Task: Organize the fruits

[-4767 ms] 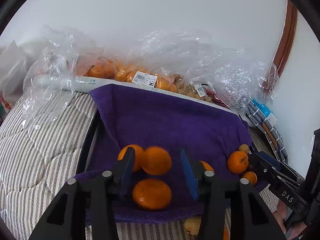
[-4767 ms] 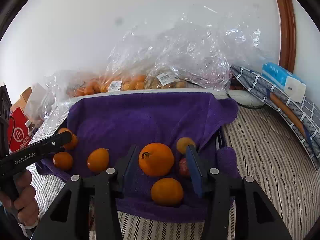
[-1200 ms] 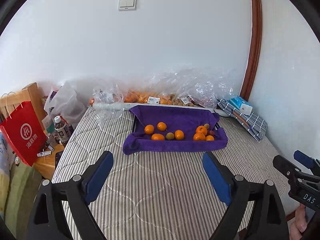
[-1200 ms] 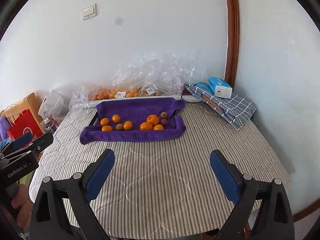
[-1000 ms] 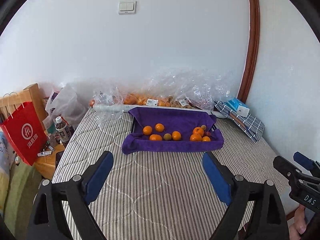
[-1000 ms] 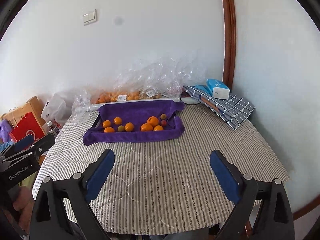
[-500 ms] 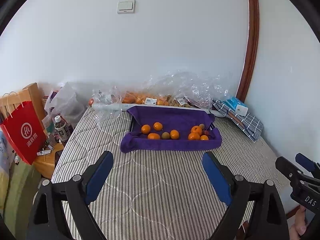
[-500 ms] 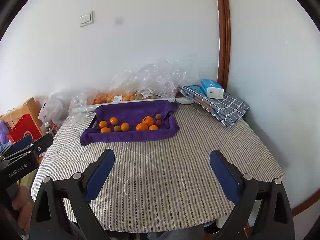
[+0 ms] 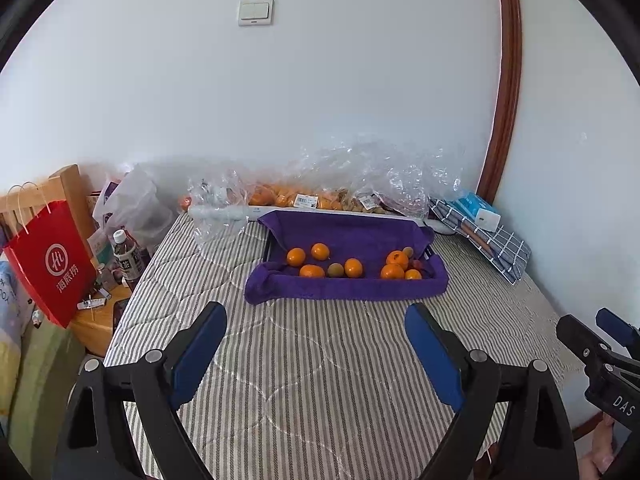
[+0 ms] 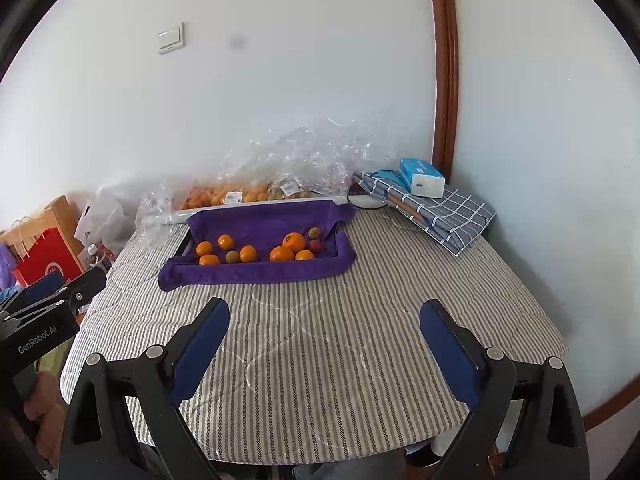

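A tray lined with a purple towel (image 9: 348,236) (image 10: 264,220) sits at the far side of the striped table. Several oranges lie in it, one group at left (image 9: 296,257) (image 10: 204,248) and one at right (image 9: 392,271) (image 10: 282,254), with a greenish fruit (image 9: 335,269) (image 10: 232,257) between and a small red fruit (image 10: 315,244) at far right. My left gripper (image 9: 316,320) is open and empty, well back from the tray. My right gripper (image 10: 324,316) is open and empty, also far back.
Clear plastic bags of oranges (image 9: 296,196) (image 10: 224,194) lie behind the tray by the wall. A checked cloth (image 10: 444,212) with a blue tissue pack (image 10: 422,178) lies at right. A red paper bag (image 9: 52,264) and bottle (image 9: 126,260) stand left of the table.
Both grippers have pulled far back from the tray and opened wide; over the last second they drift slightly further back. The fruits stay put.
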